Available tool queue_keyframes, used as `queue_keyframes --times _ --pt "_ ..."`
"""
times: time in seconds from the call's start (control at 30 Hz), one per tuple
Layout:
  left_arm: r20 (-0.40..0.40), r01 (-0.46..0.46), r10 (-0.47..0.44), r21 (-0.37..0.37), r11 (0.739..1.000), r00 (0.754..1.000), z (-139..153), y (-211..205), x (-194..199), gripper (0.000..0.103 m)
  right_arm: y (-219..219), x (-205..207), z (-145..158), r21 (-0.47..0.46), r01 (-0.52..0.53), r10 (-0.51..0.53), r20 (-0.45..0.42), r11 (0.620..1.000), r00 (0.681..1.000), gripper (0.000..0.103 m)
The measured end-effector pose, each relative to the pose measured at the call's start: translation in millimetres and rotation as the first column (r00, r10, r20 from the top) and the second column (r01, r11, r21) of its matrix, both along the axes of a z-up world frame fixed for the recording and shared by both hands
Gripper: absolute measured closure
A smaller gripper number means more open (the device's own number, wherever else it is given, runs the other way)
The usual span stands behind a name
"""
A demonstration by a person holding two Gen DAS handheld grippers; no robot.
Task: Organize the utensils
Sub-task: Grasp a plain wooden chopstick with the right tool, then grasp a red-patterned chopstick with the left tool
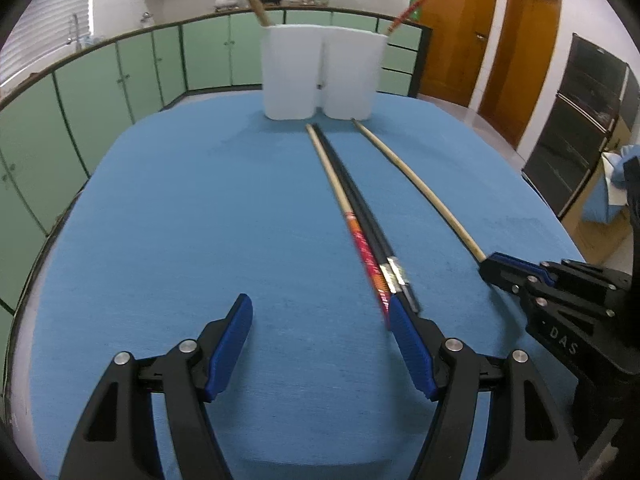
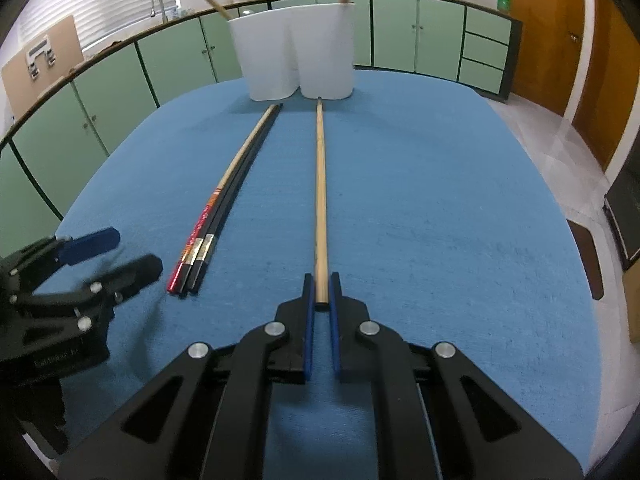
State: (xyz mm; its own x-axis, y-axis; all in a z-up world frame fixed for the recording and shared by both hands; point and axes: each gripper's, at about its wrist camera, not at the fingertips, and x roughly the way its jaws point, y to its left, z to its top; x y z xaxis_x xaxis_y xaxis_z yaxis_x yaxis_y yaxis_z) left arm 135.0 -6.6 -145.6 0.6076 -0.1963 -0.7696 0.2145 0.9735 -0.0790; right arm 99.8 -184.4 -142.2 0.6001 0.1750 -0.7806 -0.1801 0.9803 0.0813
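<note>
Pinching the near end of a plain wooden chopstick [image 2: 321, 184], the right gripper [image 2: 321, 294] has its fingers closed on it — the stick lies flat on the blue desk [image 2: 440, 220], tip toward the white holder [image 2: 298, 54]. Left gripper [image 1: 320, 344]: fingers spread, empty, beside three bundled chopsticks [image 2: 208, 232]

Blue-clothed table [image 2: 440, 200]: white holder [image 2: 296, 56], bundled chopsticks [image 2: 224, 200], apparently three; single wooden chopstick [image 2: 321, 184].
</note>
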Motion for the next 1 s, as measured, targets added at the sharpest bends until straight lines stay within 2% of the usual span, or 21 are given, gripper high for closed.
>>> queue_keyframes --times 0.3,0.47,0.63,0.87,1.0 --pt "-0.011 0.015 -0.015 0.032 0.999 1.000 -5 -10 2 0.031 1 0 -1 0.008 0.000 0.000 0.000 1.000 1.000 0.097" --pt "-0.004 -0.029 0.030 0.070 0.997 1.000 -4 -3 3 0.029 0 0 0 0.008 0.000 0.000 0.000 1.000 1.000 0.097" --pt "0.004 -0.062 0.061 0.060 0.996 0.998 -1 10 3 0.030 0 0 0 0.009 0.000 0.000 -0.001 1.000 1.000 0.097" --pt "0.015 -0.037 0.036 0.051 0.998 0.999 -1 4 -2 0.030 0 0 0 0.011 0.000 0.000 -0.001 1.000 1.000 0.096" --pt "-0.002 -0.035 0.035 0.053 0.998 0.999 -6 4 3 0.038 -1 -1 1 0.017 0.000 0.000 -0.001 1.000 1.000 0.096"
